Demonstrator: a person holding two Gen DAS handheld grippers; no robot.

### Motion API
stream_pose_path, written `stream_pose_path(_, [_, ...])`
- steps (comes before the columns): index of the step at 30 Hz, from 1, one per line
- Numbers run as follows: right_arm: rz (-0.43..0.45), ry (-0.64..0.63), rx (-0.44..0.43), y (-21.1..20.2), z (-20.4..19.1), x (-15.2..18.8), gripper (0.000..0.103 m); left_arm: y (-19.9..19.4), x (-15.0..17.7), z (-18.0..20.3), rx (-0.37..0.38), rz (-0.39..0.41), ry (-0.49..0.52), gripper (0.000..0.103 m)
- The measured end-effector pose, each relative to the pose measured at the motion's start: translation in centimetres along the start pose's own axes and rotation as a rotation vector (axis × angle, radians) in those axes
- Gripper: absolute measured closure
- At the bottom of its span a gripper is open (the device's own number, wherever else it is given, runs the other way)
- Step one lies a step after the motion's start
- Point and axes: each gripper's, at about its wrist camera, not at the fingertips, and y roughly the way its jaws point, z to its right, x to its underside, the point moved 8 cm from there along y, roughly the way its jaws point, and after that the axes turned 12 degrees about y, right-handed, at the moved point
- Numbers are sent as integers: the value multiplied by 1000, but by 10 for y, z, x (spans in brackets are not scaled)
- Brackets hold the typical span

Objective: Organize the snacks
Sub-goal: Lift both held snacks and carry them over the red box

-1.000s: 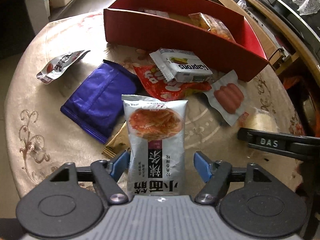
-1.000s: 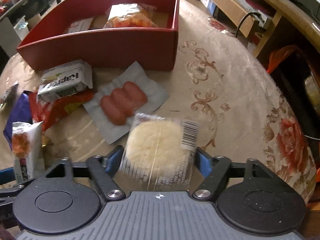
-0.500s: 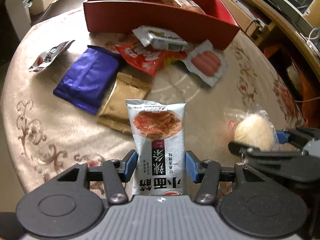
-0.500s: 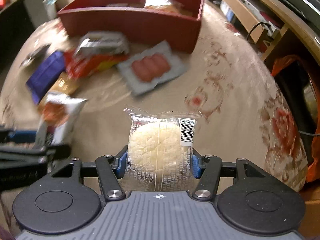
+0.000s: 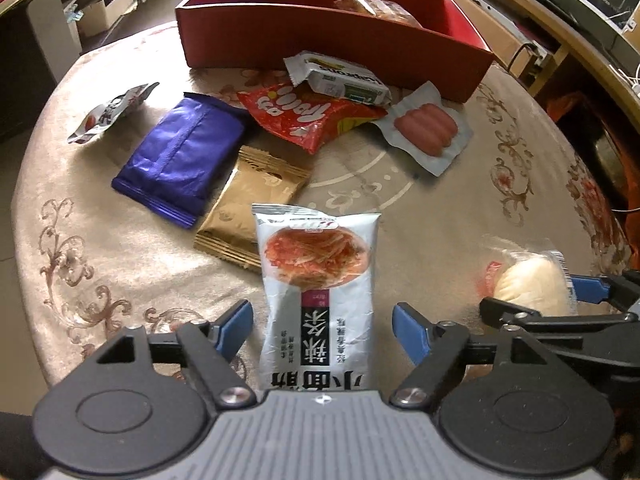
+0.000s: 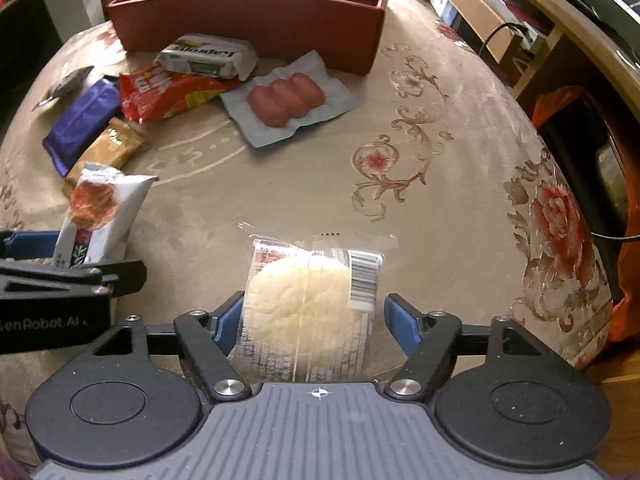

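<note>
Half a second ago clamped on the noodle packet (image 5: 318, 292), left gripper (image 5: 322, 326) now opening, blue pads clear of both packet edges. Likewise right gripper (image 6: 314, 320) opening off the wrapped bun (image 6: 308, 304), a gap showing at its right pad.

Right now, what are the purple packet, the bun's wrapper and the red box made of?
The purple packet looks like shiny plastic or foil film: it glints and has crimped ends. The bun's wrapper seems clear thin plastic, since the pale bun shows through beside a printed barcode. The red box is probably matte cardboard, with thin, flat, dull walls, though I can't be sure.
</note>
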Motion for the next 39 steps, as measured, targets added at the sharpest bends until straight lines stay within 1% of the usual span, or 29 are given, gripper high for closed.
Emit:
stream_pose_path(1, [-1,6,1,1,1,-1,25,0,1,0,-7,-1,5,26])
stream_pose_path(2, [0,9,2,1,3,-2,26,-1,2,0,-16,-1,13,30])
stream_pose_path(4, [0,10,4,2,4,-1,32,-2,3,-1,-39,0,24,36])
stream_pose_path(6, [-1,11,-1,2,4,-1,34,-3,4,0,-49,0,32,41])
stream_pose_path(8, [6,1,2,0,2,1,36,-5,5,-1,-59,1,35,50])
stream_pose_path(13, [26,-24,18,-6,-3,3,37,-10,9,-3,-45,3,13,57])
stream_pose_path(19, [78,2,-17,-26,-7,3,38,-24,13,-4,-69,20,2,60])
stream_pose_path(24, [110,6,-42,-39,-13,2,38,-41,8,-3,-103,52,18,60])
stream_pose_path(26, [115,7,-43,-41,-15,1,38,-43,4,-2,-103,56,22,60])
stream_pose_path(34, [132,7,-42,-42,-22,-11,38,-49,-26,-7,-91,94,9,60])
stream_pose_path(39, [151,27,-49,-42,-26,-31,38,-49,-54,-13,-77,125,9,60])
